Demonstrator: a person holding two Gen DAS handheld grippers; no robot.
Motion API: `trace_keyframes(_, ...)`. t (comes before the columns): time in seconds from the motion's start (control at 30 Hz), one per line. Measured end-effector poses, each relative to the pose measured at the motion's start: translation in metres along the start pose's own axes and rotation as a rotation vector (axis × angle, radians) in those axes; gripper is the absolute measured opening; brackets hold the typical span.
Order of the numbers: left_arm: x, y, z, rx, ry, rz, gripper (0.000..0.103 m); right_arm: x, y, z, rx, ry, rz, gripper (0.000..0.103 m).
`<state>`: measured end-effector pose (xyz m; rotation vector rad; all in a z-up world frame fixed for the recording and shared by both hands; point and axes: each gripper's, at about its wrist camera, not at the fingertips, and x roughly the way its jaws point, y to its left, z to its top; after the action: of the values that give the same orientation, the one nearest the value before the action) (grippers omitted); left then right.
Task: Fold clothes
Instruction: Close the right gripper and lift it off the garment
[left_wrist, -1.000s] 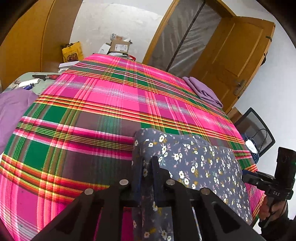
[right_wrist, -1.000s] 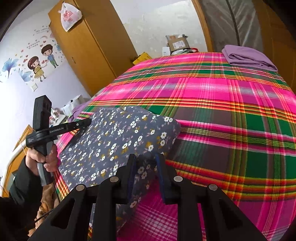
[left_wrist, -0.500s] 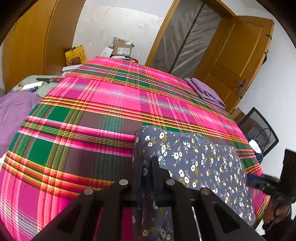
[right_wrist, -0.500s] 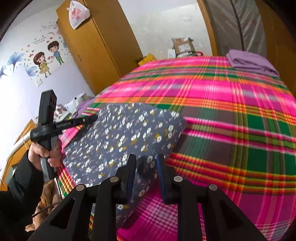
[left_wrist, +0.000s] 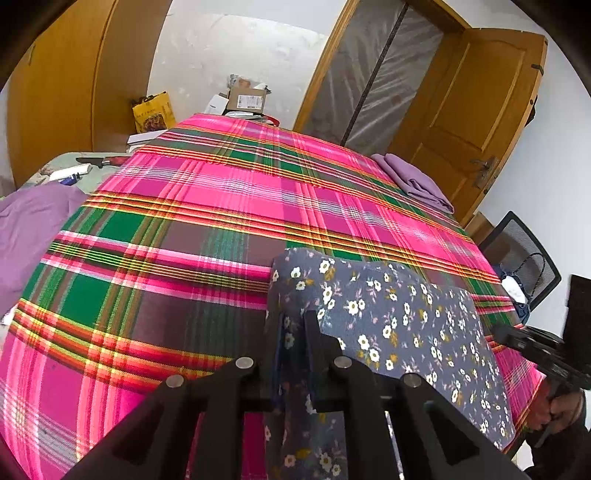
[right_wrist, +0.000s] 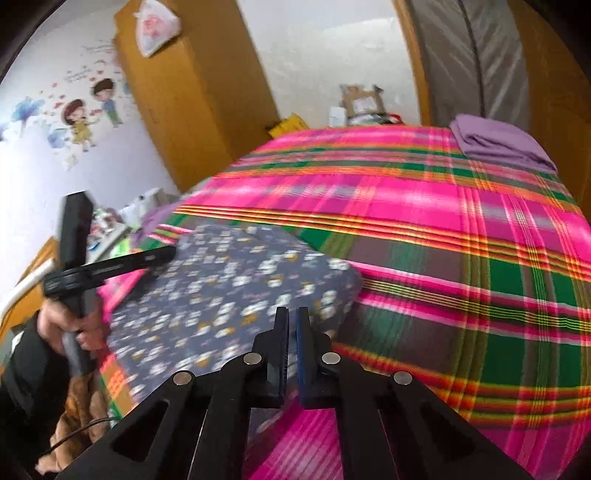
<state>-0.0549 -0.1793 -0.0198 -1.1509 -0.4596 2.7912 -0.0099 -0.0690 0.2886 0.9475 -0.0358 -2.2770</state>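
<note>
A navy floral garment lies folded near the front edge of the pink plaid bed. My left gripper pinches its left edge. Cloth fills the narrow gap between the pads, which are easing open slightly. In the blurred right wrist view my right gripper hovers over the garment's near right edge. Its jaws are shut, and no cloth shows between them. The left gripper reaches in from the left, held by a hand. The right gripper sits at the garment's right edge.
A folded purple cloth rests at the bed's far right corner, near a wooden door. A black mesh chair stands right of the bed. More purple fabric lies to the left. Boxes sit past the bed's far end.
My right gripper's jaws have closed from a wide gap with cloth hanging through it to nearly touching, with no cloth through them. The left grip on the garment looks the same.
</note>
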Motion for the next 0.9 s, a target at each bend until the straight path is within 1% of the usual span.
trace_keyframes(0.1,-0.016,-0.007,-0.004,0.013,-0.03,0.023,0.011,-0.01,0.018,-0.012,-0.069,0.012,0.074,0.005)
trace_keyframes(0.2,-0.043,-0.011,-0.012,0.021,-0.08,0.038,0.011,-0.012,0.037,-0.025,-0.157,0.04,0.114,0.005)
trace_keyframes(0.3,-0.065,-0.014,-0.024,0.031,-0.108,0.043,0.011,-0.005,0.047,-0.037,-0.201,0.084,0.151,0.005)
trace_keyframes(0.37,-0.074,-0.019,-0.033,0.042,-0.108,0.029,0.011,0.002,0.048,-0.043,-0.204,0.117,0.145,0.005)
trace_keyframes(0.47,-0.077,-0.029,-0.049,0.078,-0.087,0.021,0.011,-0.002,0.049,-0.041,-0.196,0.103,0.15,0.005)
trace_keyframes(0.5,-0.075,-0.03,-0.055,0.088,-0.076,0.02,0.011,-0.005,0.051,-0.04,-0.201,0.092,0.151,0.007)
trace_keyframes(0.57,-0.069,-0.029,-0.064,0.088,-0.045,0.017,0.011,-0.006,0.053,-0.04,-0.209,0.093,0.164,0.007)
trace_keyframes(0.6,-0.063,-0.027,-0.069,0.082,-0.022,0.024,0.01,-0.004,0.053,-0.041,-0.212,0.103,0.167,0.007)
trace_keyframes(0.67,-0.059,-0.025,-0.075,0.078,-0.02,0.024,0.01,0.0,0.051,-0.044,-0.206,0.137,0.158,0.007)
trace_keyframes(0.8,-0.064,-0.026,-0.074,0.086,-0.02,0.024,0.01,-0.007,0.048,-0.039,-0.19,0.113,0.152,0.007)
trace_keyframes(0.9,-0.064,-0.025,-0.06,0.097,-0.031,0.047,0.011,-0.008,0.042,-0.034,-0.158,0.091,0.123,0.01)
